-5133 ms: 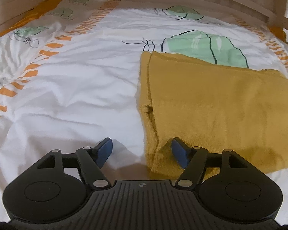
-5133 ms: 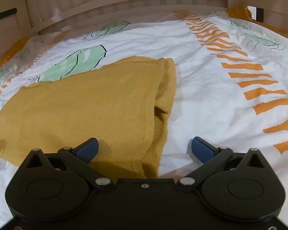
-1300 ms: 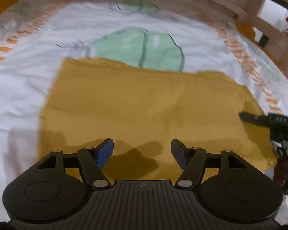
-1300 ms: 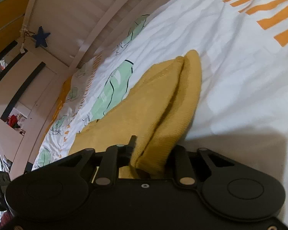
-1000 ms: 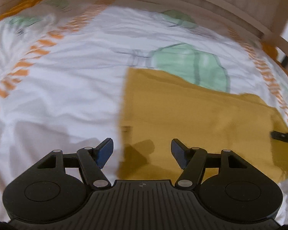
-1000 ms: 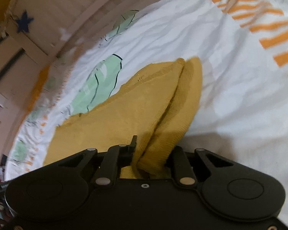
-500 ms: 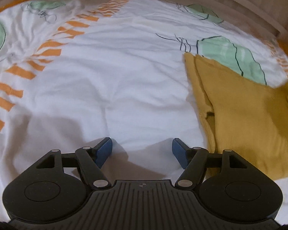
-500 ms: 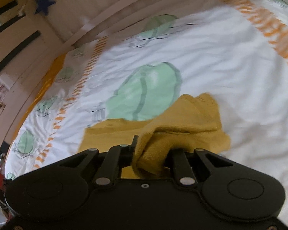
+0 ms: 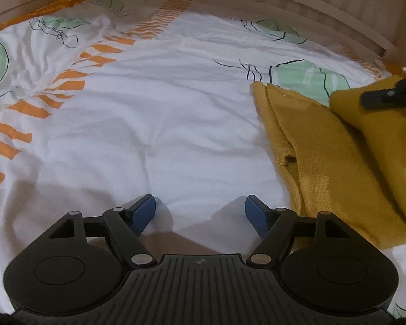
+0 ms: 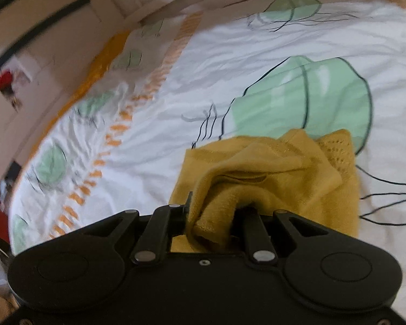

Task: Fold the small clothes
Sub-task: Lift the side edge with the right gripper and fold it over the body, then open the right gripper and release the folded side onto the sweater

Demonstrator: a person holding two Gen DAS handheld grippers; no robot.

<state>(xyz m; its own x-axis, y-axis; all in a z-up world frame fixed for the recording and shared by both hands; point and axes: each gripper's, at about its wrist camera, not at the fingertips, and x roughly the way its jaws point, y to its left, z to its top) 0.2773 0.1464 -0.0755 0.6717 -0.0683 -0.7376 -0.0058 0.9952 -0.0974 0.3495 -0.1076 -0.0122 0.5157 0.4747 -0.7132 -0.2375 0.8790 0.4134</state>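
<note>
Two tools: right tool (image 10: 212, 214) clamps bunched mustard garment (image 10: 270, 178), frame centre; left tool (image 9: 200, 212) wide apart, empty, garment lower right; patterned bedsheet (image 9: 149, 108) beneath.

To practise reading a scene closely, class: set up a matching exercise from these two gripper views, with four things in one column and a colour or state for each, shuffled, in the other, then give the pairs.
Column 1
1. left gripper
2. right gripper
3. knitted garment
4. stripes on the bedsheet

Column 2
A. orange
B. open, over bare white sheet
C. mustard yellow
D. shut on a bunch of fabric

Pairs: 1-B, 2-D, 3-C, 4-A
</note>
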